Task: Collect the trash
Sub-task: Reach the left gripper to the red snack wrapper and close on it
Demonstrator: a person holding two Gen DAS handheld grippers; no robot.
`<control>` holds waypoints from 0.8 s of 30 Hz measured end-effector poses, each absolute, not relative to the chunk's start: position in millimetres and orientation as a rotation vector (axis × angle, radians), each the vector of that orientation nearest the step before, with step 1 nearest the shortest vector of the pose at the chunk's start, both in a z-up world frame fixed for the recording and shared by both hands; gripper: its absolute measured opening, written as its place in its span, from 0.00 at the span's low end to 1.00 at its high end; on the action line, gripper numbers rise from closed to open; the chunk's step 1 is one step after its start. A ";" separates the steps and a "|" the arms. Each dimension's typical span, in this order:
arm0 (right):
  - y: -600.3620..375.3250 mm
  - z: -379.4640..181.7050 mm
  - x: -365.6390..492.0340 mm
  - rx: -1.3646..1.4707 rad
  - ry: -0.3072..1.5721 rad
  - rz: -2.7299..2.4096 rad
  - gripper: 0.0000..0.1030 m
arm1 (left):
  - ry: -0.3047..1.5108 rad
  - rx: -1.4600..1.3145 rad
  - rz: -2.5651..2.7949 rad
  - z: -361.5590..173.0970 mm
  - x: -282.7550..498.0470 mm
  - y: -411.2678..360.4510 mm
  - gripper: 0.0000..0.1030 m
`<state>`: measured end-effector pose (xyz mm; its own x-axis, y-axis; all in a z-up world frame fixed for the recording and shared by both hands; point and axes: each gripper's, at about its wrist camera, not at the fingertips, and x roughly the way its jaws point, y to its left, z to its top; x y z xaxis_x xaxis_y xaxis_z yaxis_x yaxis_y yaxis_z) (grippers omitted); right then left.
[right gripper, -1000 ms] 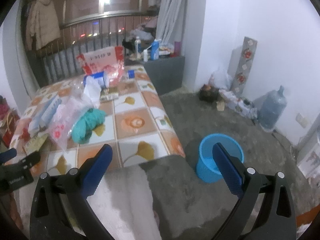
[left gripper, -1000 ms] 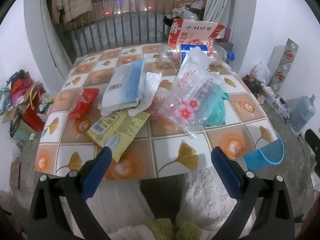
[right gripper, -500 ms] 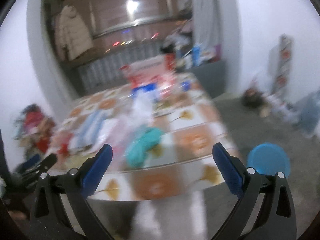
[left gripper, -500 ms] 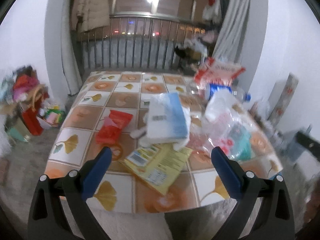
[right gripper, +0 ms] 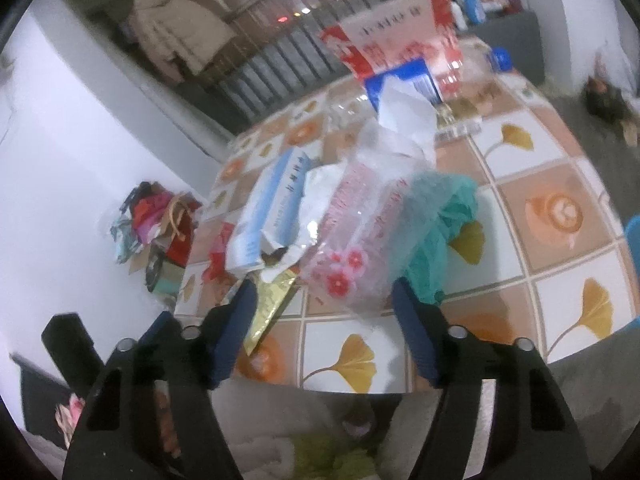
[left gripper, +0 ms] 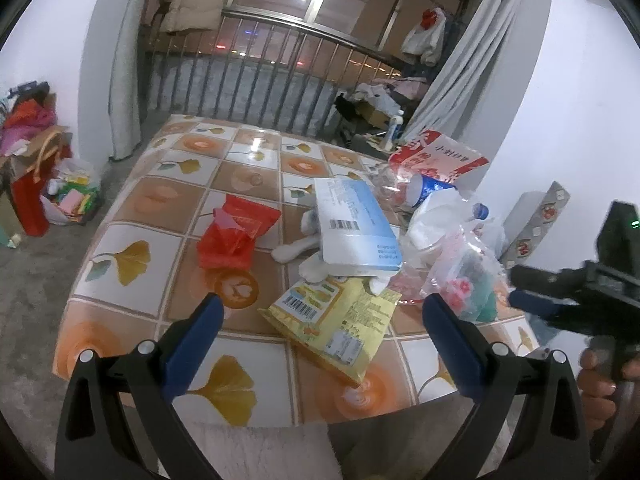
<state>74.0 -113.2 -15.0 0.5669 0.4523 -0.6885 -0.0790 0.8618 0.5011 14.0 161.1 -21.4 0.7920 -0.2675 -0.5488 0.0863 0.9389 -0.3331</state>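
Hovering at the near edge of the tile-patterned bench [left gripper: 132, 208], both tools empty; contents listed near to far.

Item 1: left hand-held gripper [left gripper: 320, 312], blue pads spread wide, holding nothing, poised above the yellow foil snack packet [left gripper: 336, 320]. The packet lies flat near the bench's front edge; judged risk: the pads skid over the flat foil and push it off the edge instead of pinching it.

Item 2: right hand-held gripper [right gripper: 324, 300], likewise wide open and empty, aimed at the clear plastic bag printed with red flowers [right gripper: 360, 236]. The view is blurred. Judged risk: closing on the loose film catches only a fold, and the bag slips out on the lift.

Item 3: crumpled teal plastic bag [right gripper: 444, 216], touching the clear bag; likely to be dragged along or spilled sideways.

Item 4: red crumpled wrapper [left gripper: 236, 236], lying apart to the left.

Item 5: flat blue-and-white paper pack [left gripper: 356, 224], resting on white tissue [left gripper: 296, 248] and overlapping the yellow packet's far end; pulling the packet may topple it.

Item 6: red-and-white carton [left gripper: 436, 160] and a clear bottle with a blue cap [left gripper: 480, 212], at the far right of the heap.

Item 7: blue bin [right gripper: 634, 236], only its rim visible at the frame edge, beside the bench; a long carry invites drops.
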 end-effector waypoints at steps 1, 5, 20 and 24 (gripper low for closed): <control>-113.7 -17.6 76.6 0.459 0.935 0.314 0.58 | 0.631 -0.312 -0.204 -21.9 15.4 162.6 0.95; -115.5 -23.5 84.0 0.465 0.965 0.286 0.42 | 0.654 -0.330 -0.233 -27.1 22.1 167.5 0.95; -123.7 -14.1 76.2 0.556 0.932 0.367 0.00 | 0.645 -0.333 -0.275 -23.1 27.1 171.2 0.86; -124.9 -8.7 74.0 0.553 0.903 0.387 0.00 | 0.637 -0.336 -0.250 -17.8 35.0 177.5 0.82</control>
